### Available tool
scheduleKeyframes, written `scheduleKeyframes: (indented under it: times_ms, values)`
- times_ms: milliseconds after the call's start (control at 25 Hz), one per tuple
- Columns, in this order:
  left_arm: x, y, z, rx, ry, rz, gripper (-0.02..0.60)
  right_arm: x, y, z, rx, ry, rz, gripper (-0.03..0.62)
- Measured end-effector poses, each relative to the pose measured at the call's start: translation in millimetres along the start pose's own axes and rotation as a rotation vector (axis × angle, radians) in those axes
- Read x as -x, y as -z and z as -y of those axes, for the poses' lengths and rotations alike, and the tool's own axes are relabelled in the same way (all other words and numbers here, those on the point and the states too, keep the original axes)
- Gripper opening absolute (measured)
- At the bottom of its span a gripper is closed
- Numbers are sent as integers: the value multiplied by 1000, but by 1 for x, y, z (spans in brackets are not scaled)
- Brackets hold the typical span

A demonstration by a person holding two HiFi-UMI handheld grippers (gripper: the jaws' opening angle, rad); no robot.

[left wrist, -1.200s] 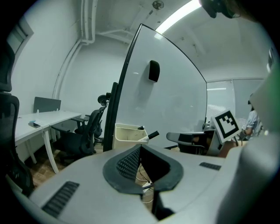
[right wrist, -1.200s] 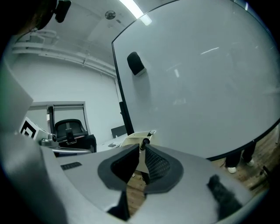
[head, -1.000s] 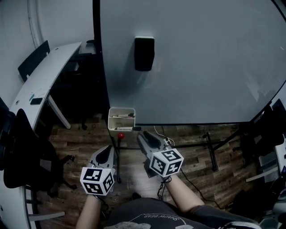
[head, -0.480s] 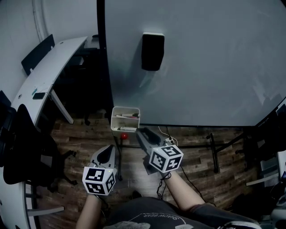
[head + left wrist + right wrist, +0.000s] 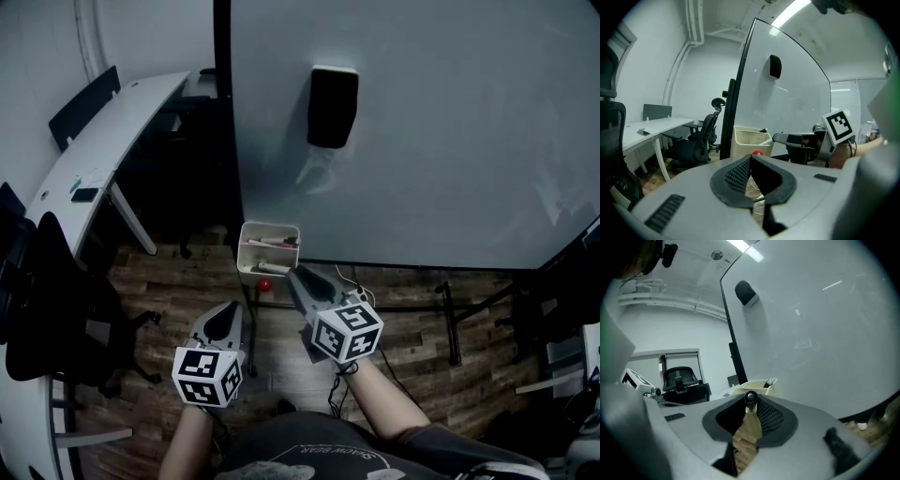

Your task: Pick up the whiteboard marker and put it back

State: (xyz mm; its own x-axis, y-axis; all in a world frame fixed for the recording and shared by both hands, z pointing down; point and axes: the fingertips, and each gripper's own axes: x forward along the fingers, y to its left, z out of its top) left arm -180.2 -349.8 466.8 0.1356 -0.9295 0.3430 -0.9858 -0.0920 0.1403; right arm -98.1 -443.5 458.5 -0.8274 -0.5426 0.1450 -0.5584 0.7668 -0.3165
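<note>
The right gripper [image 5: 750, 401] is seen with its jaws just closed in on the whiteboard marker [image 5: 750, 398], which is pinched between the 2 pads. Its dark round end shows at the tips and its pale barrel runs back between them. In the head view this gripper's tips are held just beside the front rim of the white tray [image 5: 244, 253], which hangs at the lower left corner of the whiteboard [image 5: 450, 141]. The left gripper [image 5: 750, 159] is held lower and to the left, its jaws pressed together on nothing.

The marker is judged to be gripped near 1 end only, so it could be levered out of the pads if its free end were knocked on the tray rim or the board's lower edge. Other markers are already lying in the tray; a drop from too high could be bounced off them onto the wooden floor. A small red thing [image 5: 265, 283] is seen just below the tray and could be struck on a low approach.

Open room is found above the tray and toward the person. The board face closes the far side, its dark left edge post stands close by, and the black eraser [image 5: 333, 106] is mounted well above.
</note>
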Motion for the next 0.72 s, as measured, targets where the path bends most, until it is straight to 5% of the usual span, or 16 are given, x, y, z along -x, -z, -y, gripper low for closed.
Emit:
scheduleKeyframes:
  times_ms: [720]
  values:
    - [72, -11, 16, -43, 45, 66, 14, 69, -56, -61, 121, 66, 182, 81]
